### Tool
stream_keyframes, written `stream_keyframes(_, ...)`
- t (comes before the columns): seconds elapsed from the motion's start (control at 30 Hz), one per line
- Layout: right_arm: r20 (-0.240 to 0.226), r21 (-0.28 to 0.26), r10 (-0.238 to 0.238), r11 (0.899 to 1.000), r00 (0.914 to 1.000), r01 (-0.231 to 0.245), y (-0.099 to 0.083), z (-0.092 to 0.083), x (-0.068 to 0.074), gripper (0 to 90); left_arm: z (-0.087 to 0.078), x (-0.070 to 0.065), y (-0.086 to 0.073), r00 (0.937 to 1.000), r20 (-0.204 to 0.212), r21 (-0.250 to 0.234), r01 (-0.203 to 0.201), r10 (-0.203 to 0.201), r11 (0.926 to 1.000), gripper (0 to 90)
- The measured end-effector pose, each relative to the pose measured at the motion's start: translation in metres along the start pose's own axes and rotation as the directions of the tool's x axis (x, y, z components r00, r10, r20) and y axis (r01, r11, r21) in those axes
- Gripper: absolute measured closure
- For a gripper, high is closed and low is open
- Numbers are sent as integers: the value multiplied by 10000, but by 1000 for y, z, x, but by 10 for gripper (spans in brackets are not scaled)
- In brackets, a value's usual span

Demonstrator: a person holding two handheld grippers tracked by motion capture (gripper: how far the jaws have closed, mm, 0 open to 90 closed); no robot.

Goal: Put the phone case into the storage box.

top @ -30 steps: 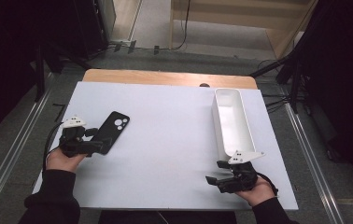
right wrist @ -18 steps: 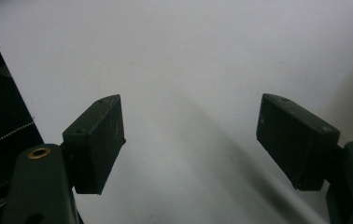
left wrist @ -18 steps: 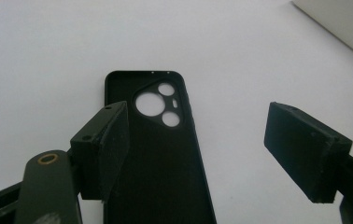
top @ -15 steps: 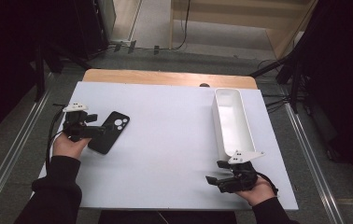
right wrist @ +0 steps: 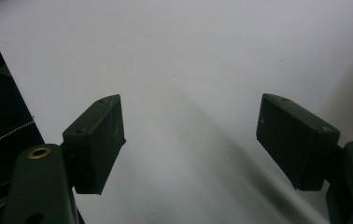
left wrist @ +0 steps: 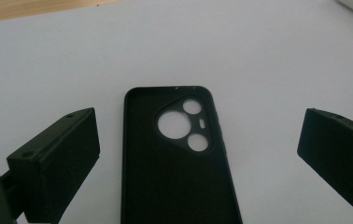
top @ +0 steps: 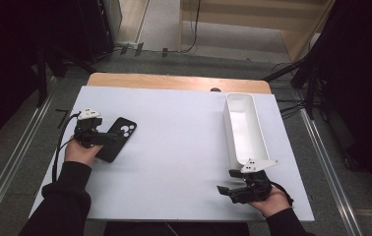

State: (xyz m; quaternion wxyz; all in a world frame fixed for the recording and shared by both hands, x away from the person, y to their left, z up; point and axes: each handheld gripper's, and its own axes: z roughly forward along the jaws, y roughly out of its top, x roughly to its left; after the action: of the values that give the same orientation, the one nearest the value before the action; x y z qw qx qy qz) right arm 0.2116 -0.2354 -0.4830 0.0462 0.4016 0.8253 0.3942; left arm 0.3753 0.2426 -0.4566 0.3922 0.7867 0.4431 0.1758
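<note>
We see left gripper [left wrist: 198, 154] jaws just opened wide around flat black rubber phone case [left wrist: 177, 158], untouched | right gripper [right wrist: 191, 140] open, empty | long white plastic tray [top: 243, 128] near it, empty

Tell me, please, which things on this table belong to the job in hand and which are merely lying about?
In the job:
- black phone case, lying flat between the open jaws of the left gripper, not pressed by them
- left gripper, whose jaws have just been opening

Lying about:
- white tray, empty, at the table's right side
- right gripper, open over bare white table, holding nothing
</note>
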Motion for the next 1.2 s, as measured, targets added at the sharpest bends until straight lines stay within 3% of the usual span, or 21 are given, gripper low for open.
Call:
stream_keyframes(0.23, -24, 27, 16, 10000, 10000, -16, 0, 0, 0, 218, 4, 4, -7, 10000, -38, 156, 45, -44, 9999, 0)
stream_keyframes(0.47, -40, 31, 26, 10000, 10000, -26, 0, 0, 0, 218, 11, 6, -14, 9992, 106, 230, 393, -395, 9990, 0)
stream_keyframes(0.63, -49, 27, -13, 10000, 10000, 13, 0, 0, 0, 218, 13, 5, -18, 9992, 255, 227, 287, -293, 9993, 0)
stream_keyframes(0.77, -52, 50, -51, 10000, 10000, 51, 0, 0, 0, 218, 17, 3, -21, 9992, 177, 394, 356, -363, 9986, 0)
stream_keyframes(0.97, -32, 39, -92, 9999, 10000, 92, 0, 0, 1, 218, 24, 1, -26, 10000, 24, 774, 62, -65, 9970, 0)
stream_keyframes(1.2, -42, 55, -111, 9999, 9999, 111, -1, 0, 1, 218, 32, 1, -31, 9996, -290, 1010, 32, -3, 9949, 0)
